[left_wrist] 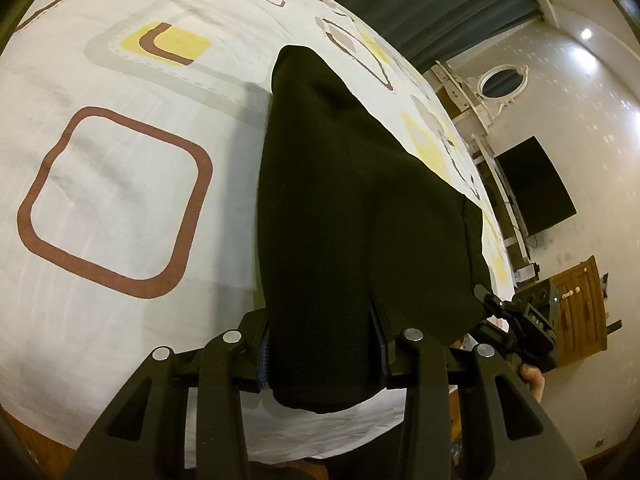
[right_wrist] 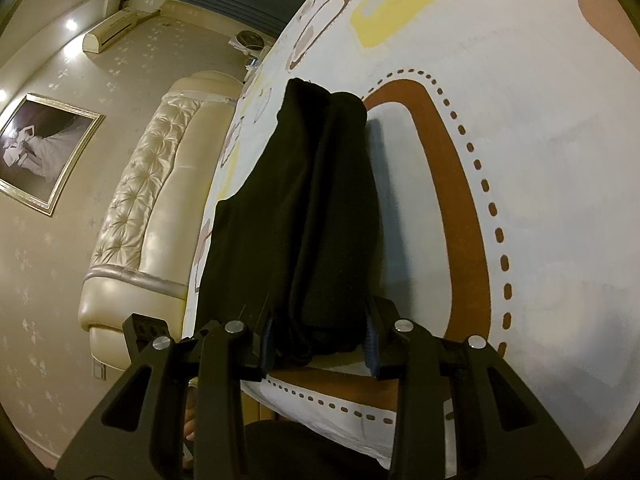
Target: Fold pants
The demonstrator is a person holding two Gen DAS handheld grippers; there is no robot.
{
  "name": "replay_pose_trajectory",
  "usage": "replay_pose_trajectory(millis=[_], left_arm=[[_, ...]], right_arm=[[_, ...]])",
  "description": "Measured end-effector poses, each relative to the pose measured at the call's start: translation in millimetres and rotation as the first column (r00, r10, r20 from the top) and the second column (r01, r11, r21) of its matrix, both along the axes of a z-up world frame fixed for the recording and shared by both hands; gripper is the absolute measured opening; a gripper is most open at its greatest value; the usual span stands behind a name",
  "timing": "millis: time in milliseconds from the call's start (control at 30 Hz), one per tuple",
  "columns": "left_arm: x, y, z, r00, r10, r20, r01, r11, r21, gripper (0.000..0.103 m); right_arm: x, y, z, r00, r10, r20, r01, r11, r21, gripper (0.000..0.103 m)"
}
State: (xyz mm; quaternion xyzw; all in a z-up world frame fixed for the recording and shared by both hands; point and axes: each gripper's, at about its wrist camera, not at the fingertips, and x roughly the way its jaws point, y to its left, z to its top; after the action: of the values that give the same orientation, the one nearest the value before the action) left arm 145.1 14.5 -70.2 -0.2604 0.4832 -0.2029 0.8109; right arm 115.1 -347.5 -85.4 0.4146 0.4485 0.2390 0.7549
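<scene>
Black pants [left_wrist: 352, 208] lie stretched over a bed with a white patterned sheet [left_wrist: 120, 184]. My left gripper [left_wrist: 322, 344] is shut on one end of the pants, the cloth bunched between its fingers. My right gripper [right_wrist: 320, 340] is shut on the other near corner of the pants [right_wrist: 304, 208], which run away from it in lengthwise folds. The right gripper also shows at the right edge of the left wrist view [left_wrist: 520, 316]. Both fingertips are hidden by the cloth.
A padded cream headboard [right_wrist: 148, 184] stands left of the bed in the right wrist view. A dark screen [left_wrist: 536, 188] and a wooden cabinet [left_wrist: 580, 304] stand against the wall beyond the bed. The bed's near edge [left_wrist: 280, 444] runs below the left gripper.
</scene>
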Motion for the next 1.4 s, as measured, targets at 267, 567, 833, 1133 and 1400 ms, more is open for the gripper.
replay_pose_trajectory(millis=[267, 567, 833, 1133, 1400], left_arm=[[1.1, -1.4, -7.1, 1.0, -0.01, 0.013, 0.01, 1.0, 0.012, 0.041], [-2.3, 1.7, -10.1, 1.0, -0.017, 0.019, 0.017, 1.0, 0.009, 0.043], [-2.3, 7.9, -11.2, 0.999, -0.025, 0.019, 0.026, 1.0, -0.012, 0.053], [-3.9, 1.3, -6.3, 0.997, -0.069, 0.031, 0.068, 0.998, 0.004, 0.081], [-22.8, -12.7, 6.3, 0.997, -0.063, 0.04, 0.056, 0.984, 0.169, 0.083]], right_arm=[[-7.5, -2.4, -15.3, 1.0, -0.003, -0.005, 0.003, 0.999, 0.037, 0.034], [-4.5, -5.4, -20.3, 1.0, -0.001, 0.002, 0.001, 0.998, 0.064, 0.034], [-4.0, -11.2, -23.8, 1.0, -0.014, -0.017, 0.015, 0.996, 0.09, 0.04], [-6.8, -15.6, -21.1, 1.0, -0.017, -0.019, 0.019, 0.991, 0.131, 0.056], [-21.4, -26.1, -13.9, 1.0, 0.001, -0.031, 0.002, 0.995, 0.098, 0.067]])
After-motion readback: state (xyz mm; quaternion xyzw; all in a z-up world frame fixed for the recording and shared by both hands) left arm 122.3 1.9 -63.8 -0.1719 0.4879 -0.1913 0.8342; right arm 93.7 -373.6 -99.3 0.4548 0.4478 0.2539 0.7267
